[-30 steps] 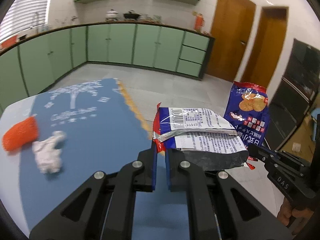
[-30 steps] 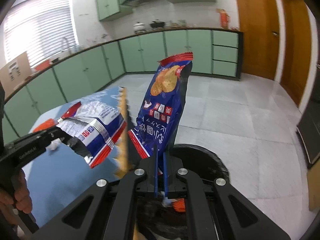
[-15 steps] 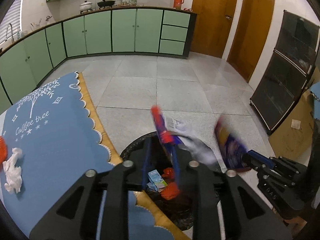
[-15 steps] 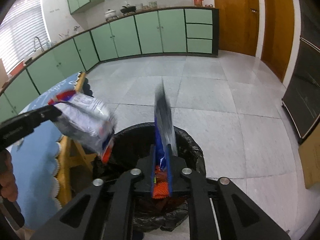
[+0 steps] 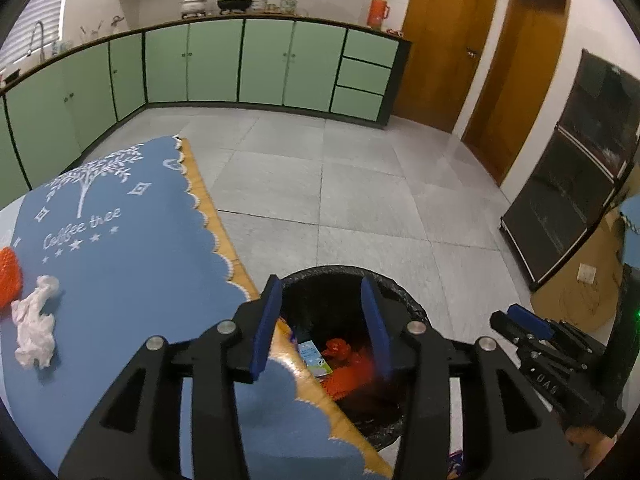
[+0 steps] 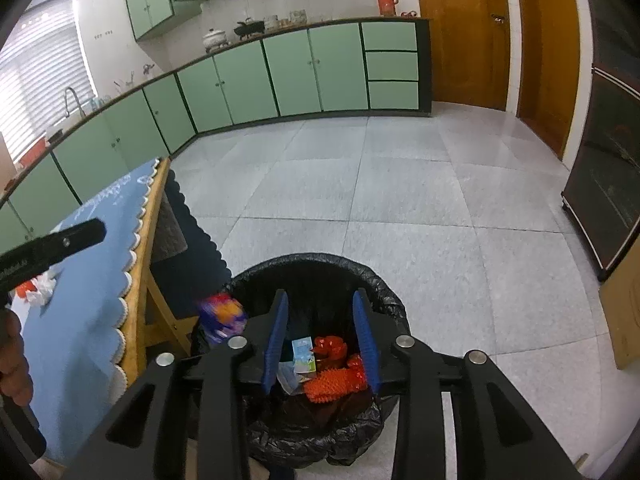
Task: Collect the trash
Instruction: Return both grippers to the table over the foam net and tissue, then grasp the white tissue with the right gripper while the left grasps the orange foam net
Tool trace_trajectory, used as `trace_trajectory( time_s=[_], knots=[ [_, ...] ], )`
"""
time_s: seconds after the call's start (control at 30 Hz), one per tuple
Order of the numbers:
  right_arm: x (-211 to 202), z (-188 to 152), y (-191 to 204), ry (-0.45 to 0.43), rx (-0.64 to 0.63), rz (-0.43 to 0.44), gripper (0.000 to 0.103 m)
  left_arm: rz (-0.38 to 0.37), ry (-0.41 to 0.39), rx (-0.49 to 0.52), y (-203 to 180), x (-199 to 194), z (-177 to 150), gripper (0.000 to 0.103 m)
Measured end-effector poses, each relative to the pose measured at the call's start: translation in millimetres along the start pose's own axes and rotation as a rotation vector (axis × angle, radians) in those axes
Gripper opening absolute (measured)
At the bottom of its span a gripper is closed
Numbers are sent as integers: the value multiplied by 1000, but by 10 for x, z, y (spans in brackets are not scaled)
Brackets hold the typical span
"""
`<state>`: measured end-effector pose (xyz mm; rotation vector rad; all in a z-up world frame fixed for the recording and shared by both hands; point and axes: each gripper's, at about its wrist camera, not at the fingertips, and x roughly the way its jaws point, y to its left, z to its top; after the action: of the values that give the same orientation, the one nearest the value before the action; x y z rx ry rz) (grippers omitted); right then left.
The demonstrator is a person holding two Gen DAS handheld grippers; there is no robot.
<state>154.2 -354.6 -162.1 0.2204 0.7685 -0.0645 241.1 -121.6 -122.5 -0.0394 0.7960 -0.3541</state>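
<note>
Beside the blue table (image 5: 120,272), my left gripper (image 5: 322,326) and right gripper (image 6: 322,338) gape wide and empty over the bin (image 6: 384,292), whose left rim could catch the blurred falling wrapper (image 6: 222,314) and spill it outside.

My left gripper (image 5: 322,322) points forward and down, its two blue-padded fingers (image 5: 265,326) spread wide with nothing between them. My right gripper (image 6: 322,334) sits in the same attitude, fingers (image 6: 366,334) parted wide and nothing held. In the left wrist view the right gripper's black body (image 5: 548,364) shows at the lower right, level with mine and near it. In the right wrist view one left finger (image 6: 52,246) reaches in from the left edge, with my bare left hand (image 6: 14,364) wrapped round the handle below it.
</note>
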Motion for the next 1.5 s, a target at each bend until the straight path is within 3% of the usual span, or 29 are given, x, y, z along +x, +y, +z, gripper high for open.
trace_trajectory(
  time_s=[0.17, 0.3, 0.43, 0.67, 0.87, 1.07, 1.2, 1.5],
  knots=[
    [-114, 89, 133, -32, -17, 25, 38, -8, -30, -31, 129, -230, -17, 45],
    [-141, 159, 355, -48, -40, 70, 43, 31, -78, -67, 379, -484, -31, 51],
    [-136, 214, 703, -59, -80, 136, 49, 126, -121, -124, 783, -773, -115, 55],
    [-56, 289, 1655, -66, -200, 301, 61, 365, -153, -208, 1671, -1276, -362, 59],
    [32, 210, 2569, -51, -308, 421, 75, 477, -141, -289, 2293, -1510, -532, 61],
    [208, 38, 3207, 6, -377, 472, 84, 526, -123, -315, 2653, -1603, -647, 62],
    [345, -103, 3546, 46, -420, 477, 84, 538, -114, -318, 2838, -1631, -726, 64],
    [592, -215, 3846, 86, -441, 423, 80, 535, -106, -339, 3120, -1564, -757, 64]
  ],
)
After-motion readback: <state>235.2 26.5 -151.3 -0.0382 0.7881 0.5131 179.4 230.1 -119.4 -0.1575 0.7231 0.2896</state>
